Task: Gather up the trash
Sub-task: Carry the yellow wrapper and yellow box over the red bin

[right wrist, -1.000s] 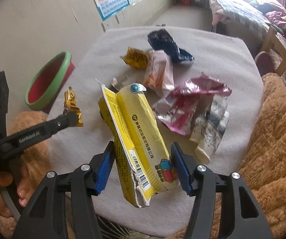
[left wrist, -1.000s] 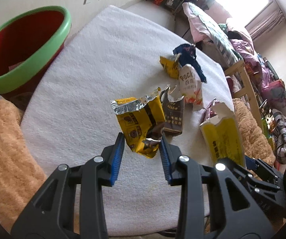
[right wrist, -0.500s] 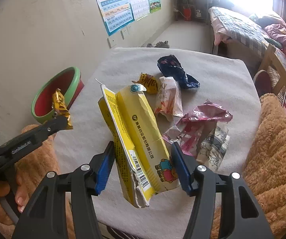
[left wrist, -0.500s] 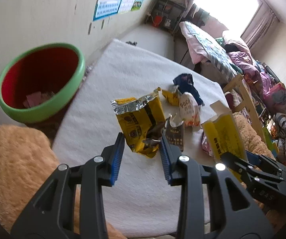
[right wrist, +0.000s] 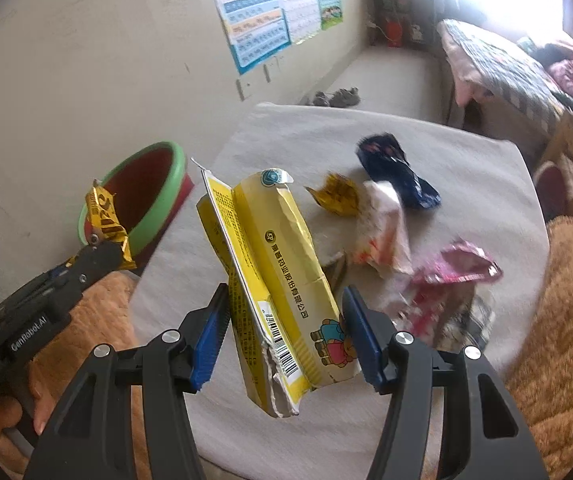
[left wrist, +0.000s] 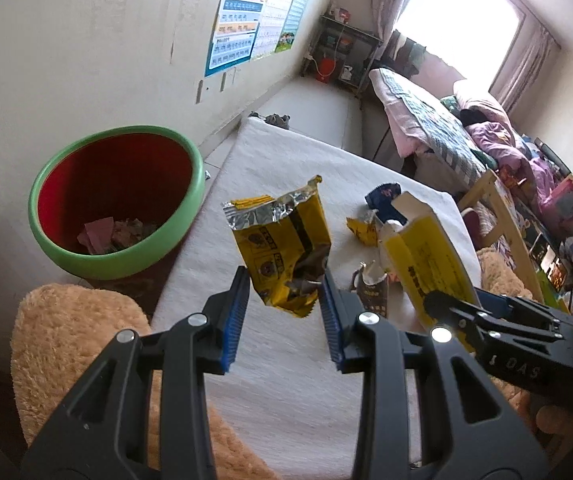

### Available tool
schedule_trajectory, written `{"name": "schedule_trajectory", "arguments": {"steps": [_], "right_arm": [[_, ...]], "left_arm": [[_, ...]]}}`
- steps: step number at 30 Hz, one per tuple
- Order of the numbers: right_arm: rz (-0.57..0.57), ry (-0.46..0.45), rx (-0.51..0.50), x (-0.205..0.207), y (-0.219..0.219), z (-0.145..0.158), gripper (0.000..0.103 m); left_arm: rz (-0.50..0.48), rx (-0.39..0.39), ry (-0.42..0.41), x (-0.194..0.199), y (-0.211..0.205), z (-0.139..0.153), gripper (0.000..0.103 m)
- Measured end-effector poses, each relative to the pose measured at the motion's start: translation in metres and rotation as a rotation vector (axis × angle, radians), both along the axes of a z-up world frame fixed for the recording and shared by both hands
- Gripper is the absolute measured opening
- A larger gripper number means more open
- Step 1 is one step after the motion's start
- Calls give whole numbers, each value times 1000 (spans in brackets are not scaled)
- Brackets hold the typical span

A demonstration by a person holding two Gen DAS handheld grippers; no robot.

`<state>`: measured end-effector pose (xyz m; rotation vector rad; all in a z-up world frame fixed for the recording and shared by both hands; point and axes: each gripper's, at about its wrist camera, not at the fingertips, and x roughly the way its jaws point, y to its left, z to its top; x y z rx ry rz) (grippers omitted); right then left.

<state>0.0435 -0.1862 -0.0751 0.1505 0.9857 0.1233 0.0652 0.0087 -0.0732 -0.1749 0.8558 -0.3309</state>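
Note:
My left gripper is shut on a yellow foil snack wrapper and holds it in the air above the table's left edge; it also shows in the right wrist view. My right gripper is shut on a torn yellow carton, lifted above the table; the carton also shows in the left wrist view. A red bin with a green rim stands on the floor left of the table, with some trash at its bottom.
On the white-covered table lie a dark blue wrapper, a small yellow wrapper, a white and red packet, a pink foil wrapper and a brown packet. Plush tan cushions flank the table. A bed stands behind.
Both grippers have risen and drawn back from the table with their trash. The left gripper has swung left toward the bin, which now shows its contents.

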Motion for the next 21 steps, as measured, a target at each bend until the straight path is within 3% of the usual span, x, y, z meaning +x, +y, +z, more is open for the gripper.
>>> {"name": "schedule_trajectory", "arguments": {"steps": [21], "right_arm": [[64, 42, -18, 26, 29, -11, 56]], "left_arm": [[112, -11, 11, 17, 47, -4, 33]]}}
